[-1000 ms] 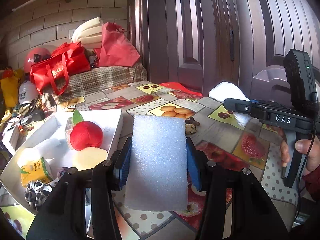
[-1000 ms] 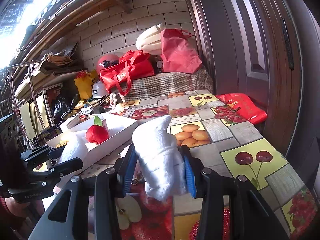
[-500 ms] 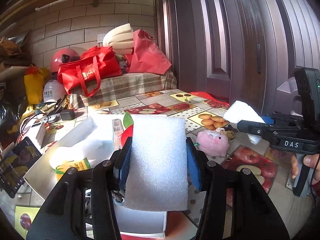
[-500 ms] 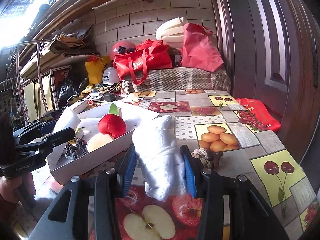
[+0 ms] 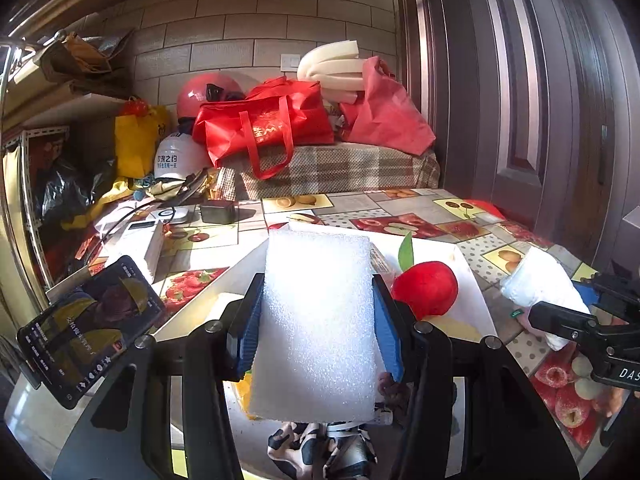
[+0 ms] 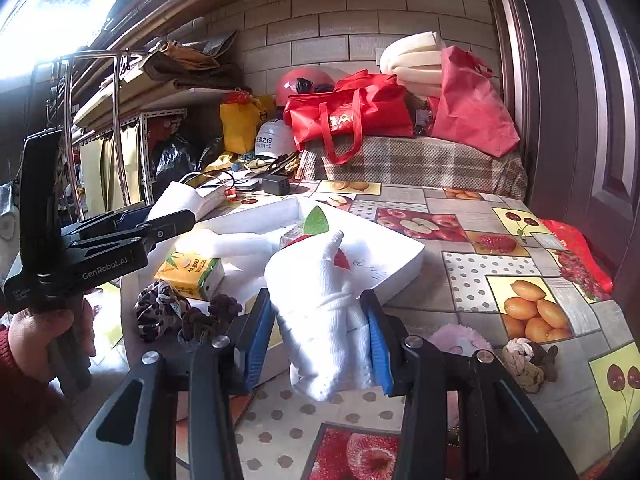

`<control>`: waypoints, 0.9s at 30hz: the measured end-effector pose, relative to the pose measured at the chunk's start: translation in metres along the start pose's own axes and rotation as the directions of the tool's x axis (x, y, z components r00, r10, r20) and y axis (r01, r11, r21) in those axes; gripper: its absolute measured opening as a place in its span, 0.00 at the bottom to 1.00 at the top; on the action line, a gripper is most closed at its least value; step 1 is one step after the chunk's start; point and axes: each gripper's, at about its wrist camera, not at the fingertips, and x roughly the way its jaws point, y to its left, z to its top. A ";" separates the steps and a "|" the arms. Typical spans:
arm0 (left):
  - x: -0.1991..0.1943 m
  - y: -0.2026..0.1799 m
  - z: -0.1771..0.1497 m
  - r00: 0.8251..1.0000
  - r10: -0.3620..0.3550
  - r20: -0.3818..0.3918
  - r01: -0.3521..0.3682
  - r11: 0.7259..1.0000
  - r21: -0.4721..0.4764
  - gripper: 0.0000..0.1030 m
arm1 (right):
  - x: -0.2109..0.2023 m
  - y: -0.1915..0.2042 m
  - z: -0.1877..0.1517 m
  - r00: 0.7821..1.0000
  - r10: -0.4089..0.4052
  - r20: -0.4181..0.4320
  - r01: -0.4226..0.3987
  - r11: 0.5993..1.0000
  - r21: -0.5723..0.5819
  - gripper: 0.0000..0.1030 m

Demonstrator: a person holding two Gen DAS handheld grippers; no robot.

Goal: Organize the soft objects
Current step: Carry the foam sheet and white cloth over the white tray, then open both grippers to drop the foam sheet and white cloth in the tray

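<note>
My left gripper (image 5: 318,320) is shut on a white foam sheet (image 5: 316,320) and holds it above the white box (image 5: 472,280). My right gripper (image 6: 318,338) is shut on a rolled white towel (image 6: 320,312) at the box's near right side (image 6: 400,268); the towel also shows in the left wrist view (image 5: 540,284). In the box lie a red plush apple (image 5: 426,288), a yellow juice carton (image 6: 192,274), a white foam piece (image 6: 236,244) and dark scrunchies (image 6: 180,312). The left gripper also shows in the right wrist view (image 6: 172,220).
A pink plush (image 6: 460,340) and a knotted rope toy (image 6: 524,360) lie on the fruit-print tablecloth (image 6: 460,280) right of the box. A phone (image 5: 88,328) stands at the left. Red bags (image 5: 264,124), helmets (image 5: 200,94) and a door (image 5: 520,80) stand behind.
Both grippers swung left toward the box, each still holding its item. The left gripper now hangs over the box; the right gripper has come up to its near side.
</note>
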 end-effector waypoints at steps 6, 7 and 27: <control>0.025 0.012 0.003 0.998 -0.009 -0.068 0.007 0.999 -0.035 0.48 | 0.038 0.025 0.011 0.995 0.064 -0.076 -0.067 0.997 -0.041 0.42; 0.028 0.012 0.003 0.997 -0.021 -0.080 0.019 0.999 -0.035 0.48 | 0.044 0.026 0.012 0.994 0.071 -0.089 -0.075 0.996 -0.038 0.42; 0.028 0.011 0.009 0.997 0.072 -0.020 -0.072 0.997 -0.030 1.00 | 0.092 0.022 0.033 0.993 -0.035 -0.117 0.038 0.999 0.026 0.74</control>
